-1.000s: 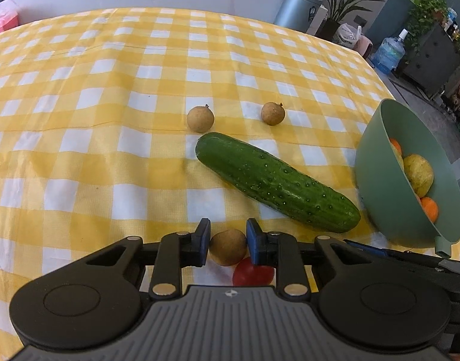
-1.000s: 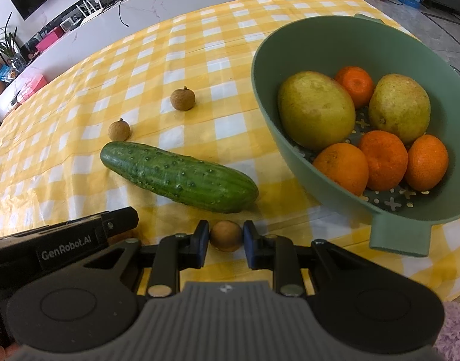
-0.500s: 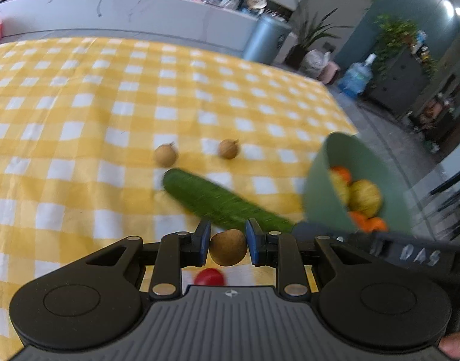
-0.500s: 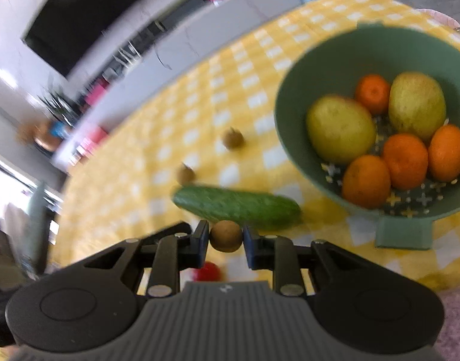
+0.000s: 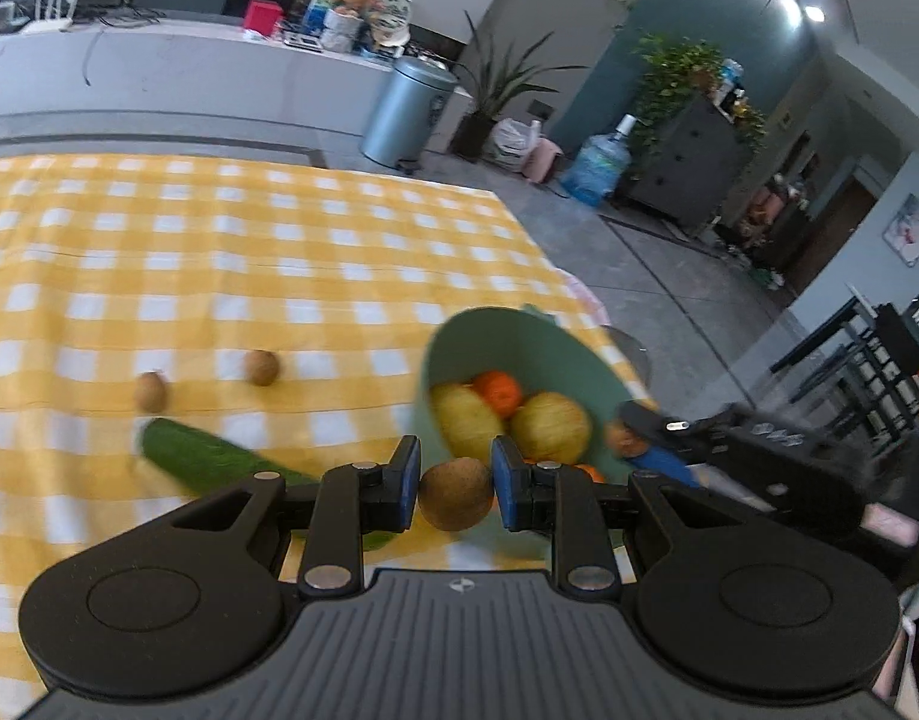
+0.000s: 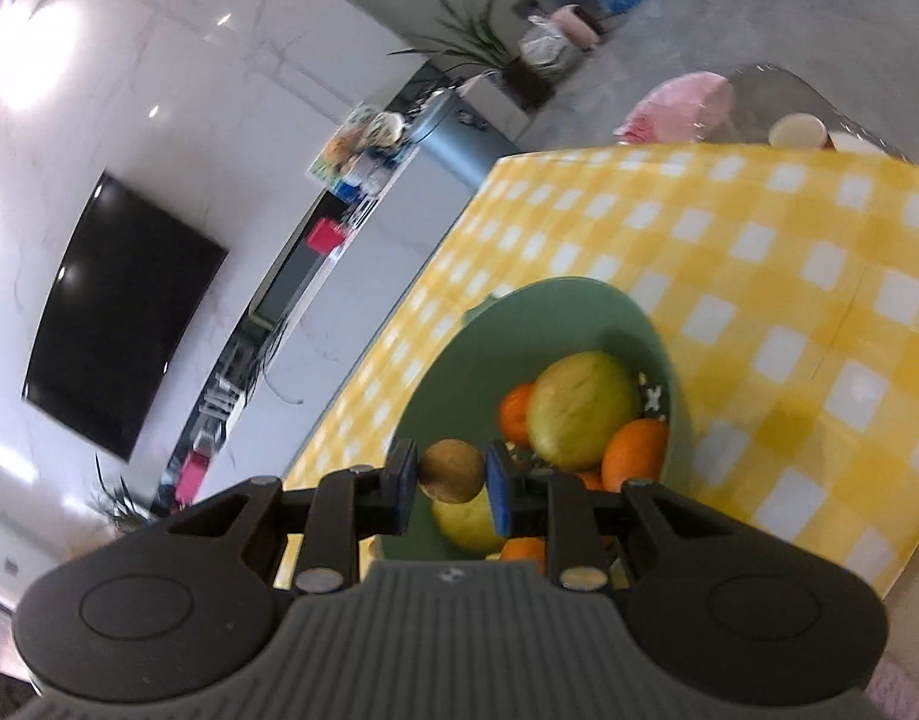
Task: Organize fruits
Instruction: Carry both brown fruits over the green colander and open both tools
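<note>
Both hand-held grippers clamp small brown fruits: left hand-held gripper (image 5: 455, 483) pinches one longan (image 5: 456, 494) beside the green bowl (image 5: 519, 339); right hand-held gripper (image 6: 447, 479) grips another longan (image 6: 451, 471) over it. Cucumber (image 5: 219, 461) lies on the worktop (image 5: 159, 276).

checked tablecloth (image 5: 279, 276) | metal bin (image 5: 406, 111) | water jug (image 5: 597, 165) | wall TV (image 6: 123, 312)
</note>
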`<state>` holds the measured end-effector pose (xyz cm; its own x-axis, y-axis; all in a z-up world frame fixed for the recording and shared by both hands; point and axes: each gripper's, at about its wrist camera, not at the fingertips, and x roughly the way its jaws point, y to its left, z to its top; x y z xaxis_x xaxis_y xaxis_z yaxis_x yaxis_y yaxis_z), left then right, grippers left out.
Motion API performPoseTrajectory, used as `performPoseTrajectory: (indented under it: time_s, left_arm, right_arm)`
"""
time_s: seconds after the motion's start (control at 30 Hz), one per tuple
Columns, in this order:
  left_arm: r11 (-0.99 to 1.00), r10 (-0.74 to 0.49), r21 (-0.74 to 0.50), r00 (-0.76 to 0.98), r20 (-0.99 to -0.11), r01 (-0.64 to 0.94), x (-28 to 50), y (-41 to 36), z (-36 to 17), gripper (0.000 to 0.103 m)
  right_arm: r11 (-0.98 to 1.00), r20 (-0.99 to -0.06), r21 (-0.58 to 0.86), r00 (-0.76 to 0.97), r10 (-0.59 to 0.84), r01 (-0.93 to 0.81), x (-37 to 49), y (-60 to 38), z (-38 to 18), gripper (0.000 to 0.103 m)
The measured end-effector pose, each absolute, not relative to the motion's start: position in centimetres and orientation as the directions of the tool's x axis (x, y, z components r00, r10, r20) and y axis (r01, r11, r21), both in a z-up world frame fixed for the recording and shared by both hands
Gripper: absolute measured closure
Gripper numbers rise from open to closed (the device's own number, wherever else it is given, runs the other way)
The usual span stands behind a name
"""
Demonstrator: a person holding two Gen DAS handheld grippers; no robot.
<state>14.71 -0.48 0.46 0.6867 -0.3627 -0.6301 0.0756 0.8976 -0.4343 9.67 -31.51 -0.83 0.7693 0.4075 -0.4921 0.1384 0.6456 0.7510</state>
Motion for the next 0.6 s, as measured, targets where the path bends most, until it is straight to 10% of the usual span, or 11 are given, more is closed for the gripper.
performPoseTrajectory:
  time_s: [0.6]
  left_arm:
    - [0.877, -0.415, -0.472, 0.639, -0.647, 0.091, 18.5, -3.0, -2.4, 0.075]
  right_arm:
    - [0.666, -0.536, 0.725, 0.751, 0.387, 0.175, 13.3, -30.8, -2.9, 0.072]
